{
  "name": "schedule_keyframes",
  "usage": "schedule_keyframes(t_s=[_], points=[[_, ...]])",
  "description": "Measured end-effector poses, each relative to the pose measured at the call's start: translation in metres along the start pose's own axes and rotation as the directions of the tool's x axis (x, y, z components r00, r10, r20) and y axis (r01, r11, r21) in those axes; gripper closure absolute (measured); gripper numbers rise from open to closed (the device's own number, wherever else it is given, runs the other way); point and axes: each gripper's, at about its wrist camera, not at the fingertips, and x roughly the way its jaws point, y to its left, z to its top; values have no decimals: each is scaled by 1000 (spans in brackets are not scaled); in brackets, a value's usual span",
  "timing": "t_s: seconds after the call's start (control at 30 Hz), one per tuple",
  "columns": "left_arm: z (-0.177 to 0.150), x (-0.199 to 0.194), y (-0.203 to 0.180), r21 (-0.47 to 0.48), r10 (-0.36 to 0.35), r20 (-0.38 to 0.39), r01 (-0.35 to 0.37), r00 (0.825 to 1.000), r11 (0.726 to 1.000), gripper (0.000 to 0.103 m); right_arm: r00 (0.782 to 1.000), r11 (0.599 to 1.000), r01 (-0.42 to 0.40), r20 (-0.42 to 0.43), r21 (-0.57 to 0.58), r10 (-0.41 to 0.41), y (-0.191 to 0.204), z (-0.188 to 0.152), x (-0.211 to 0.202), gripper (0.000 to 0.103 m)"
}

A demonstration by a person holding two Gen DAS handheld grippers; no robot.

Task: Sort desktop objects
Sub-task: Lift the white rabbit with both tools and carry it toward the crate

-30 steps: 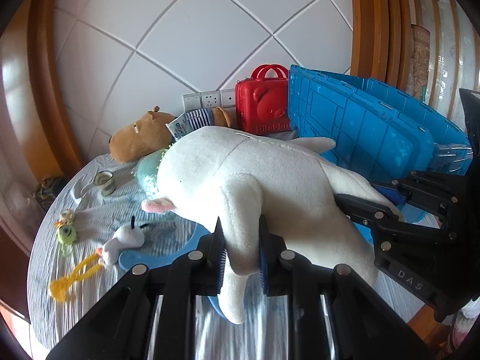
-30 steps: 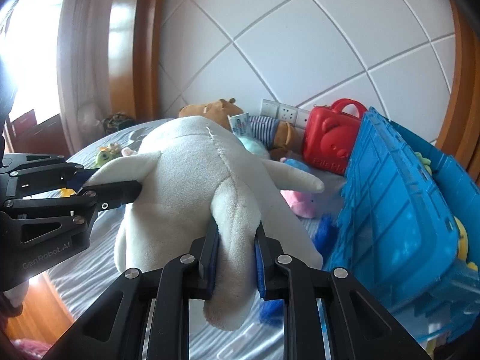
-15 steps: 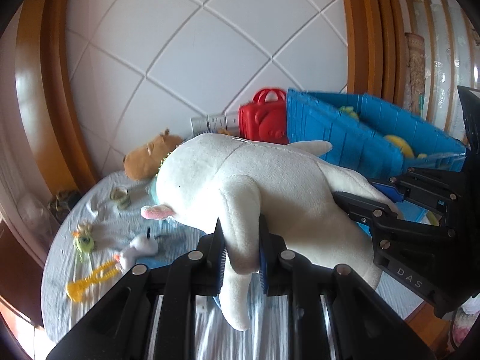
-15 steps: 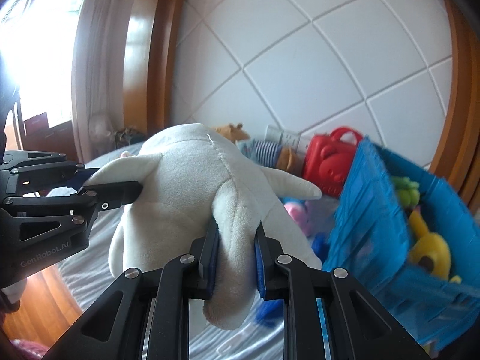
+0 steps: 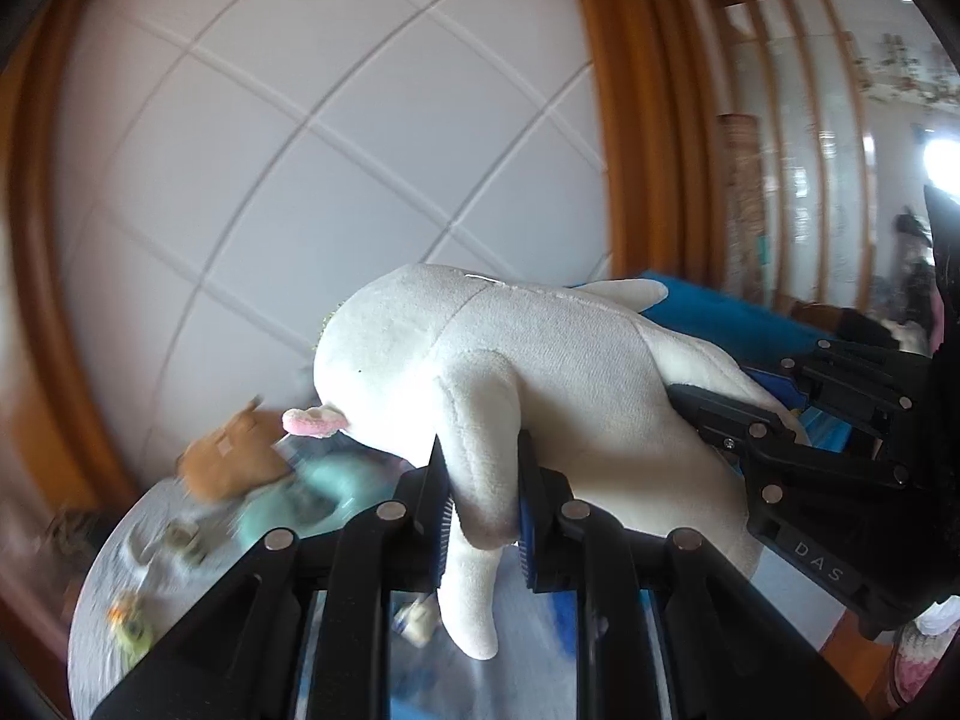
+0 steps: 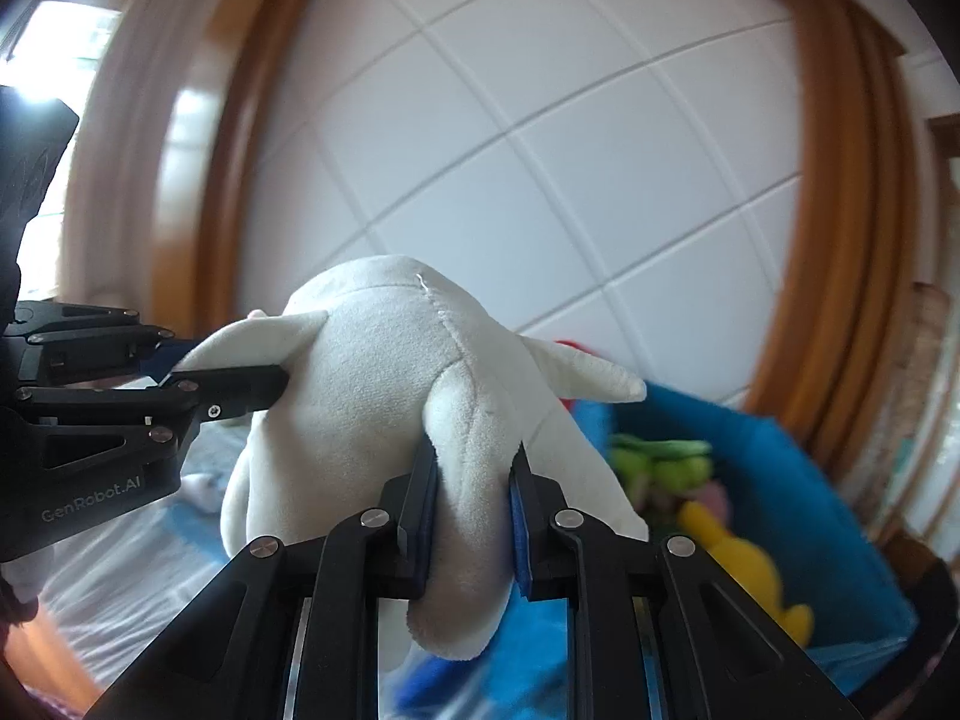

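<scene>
A big white plush animal (image 5: 540, 360) hangs in the air between both grippers, well above the table. My left gripper (image 5: 480, 516) is shut on one of its front legs. My right gripper (image 6: 468, 516) is shut on a hind leg of the white plush (image 6: 384, 396). Each gripper shows in the other's view, the right one (image 5: 750, 420) at the plush's rear and the left one (image 6: 234, 384) at its front. The blue crate (image 6: 828, 540) lies below to the right, with a yellow toy (image 6: 744, 570) and a green toy (image 6: 660, 462) inside.
The round table with a striped grey cloth (image 5: 102, 600) lies below at the left. On it are a brown plush (image 5: 228, 462), a teal toy (image 5: 312, 492) and a small green toy (image 5: 132, 630). A tiled white wall with wooden frame stands behind.
Both grippers have lifted the white plush higher and carried it to the right toward the blue crate. The table toys have dropped lower in view; the crate's inside now shows.
</scene>
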Motion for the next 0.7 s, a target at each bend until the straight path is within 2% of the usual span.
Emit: schedule_keyframes(t_s=[0.17,0.3,0.43,0.7], points=[[31,29,-25,37,-95,35,93,995,995,86,989,989,143,-29,36,-142,-51,2,3,84],[51,60,-57,51,-155,32,153,987,987,86,976,976,216,-51,41,-214,-94,0,5,84],[71,93,-94,55,-196,22,194,980,979,86,969,970,240,-71,41,-236,-143,-6,15,84],[103,174,-172,36,-185,-54,187,981,982,86,970,975,214,-126,53,-206,-245,-22,51,84]])
